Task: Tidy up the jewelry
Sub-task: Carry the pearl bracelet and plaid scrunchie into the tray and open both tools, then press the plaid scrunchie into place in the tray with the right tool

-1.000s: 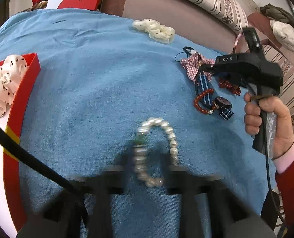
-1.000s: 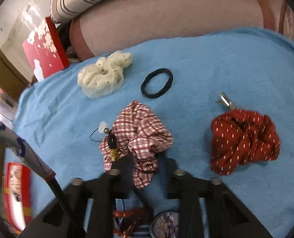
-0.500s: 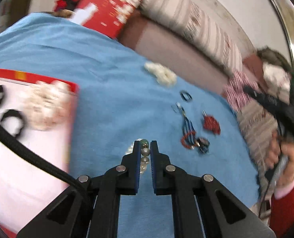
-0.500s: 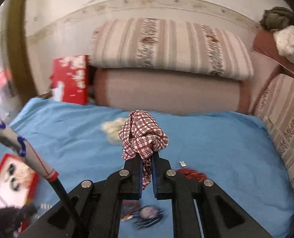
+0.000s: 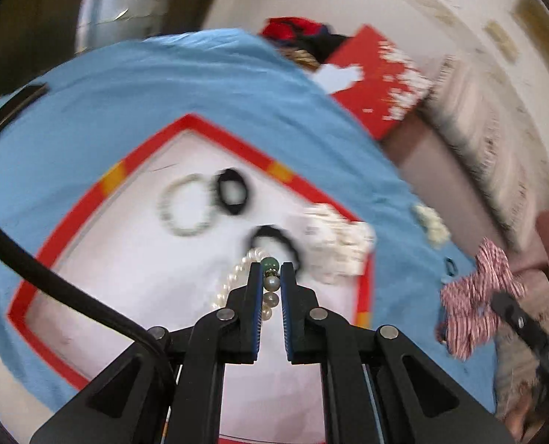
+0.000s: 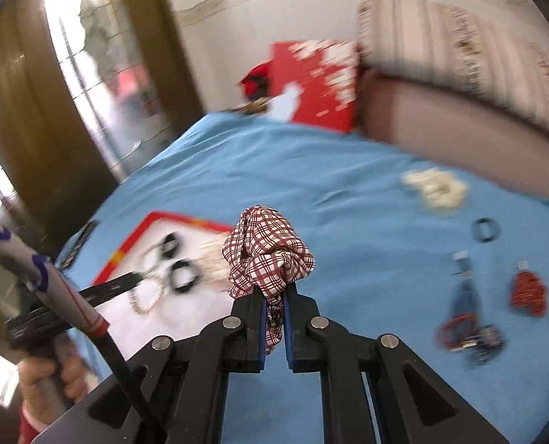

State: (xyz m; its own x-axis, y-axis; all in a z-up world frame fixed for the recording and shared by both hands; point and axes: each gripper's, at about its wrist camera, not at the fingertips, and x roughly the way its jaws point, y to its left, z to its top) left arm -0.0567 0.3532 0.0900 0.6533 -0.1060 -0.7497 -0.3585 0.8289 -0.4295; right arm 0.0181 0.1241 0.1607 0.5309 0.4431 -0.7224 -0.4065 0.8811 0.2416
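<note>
Left gripper (image 5: 271,272) clamped on pearl bracelet (image 5: 237,277), over red-rimmed tray (image 5: 215,125) | right gripper (image 6: 273,292) clamped on plaid scrunchie (image 6: 268,249), right of tray (image 6: 137,236) | no legible writing.

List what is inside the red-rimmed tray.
Red-rimmed tray holds a pearl ring, two black hair ties, a cream scrunchie. Left gripper dangles a pearl bracelet above it; its fingers hide the tray floor beneath.

Black tool (image 5: 271,281), blue-lined fingers (image 5: 255,314)
</note>
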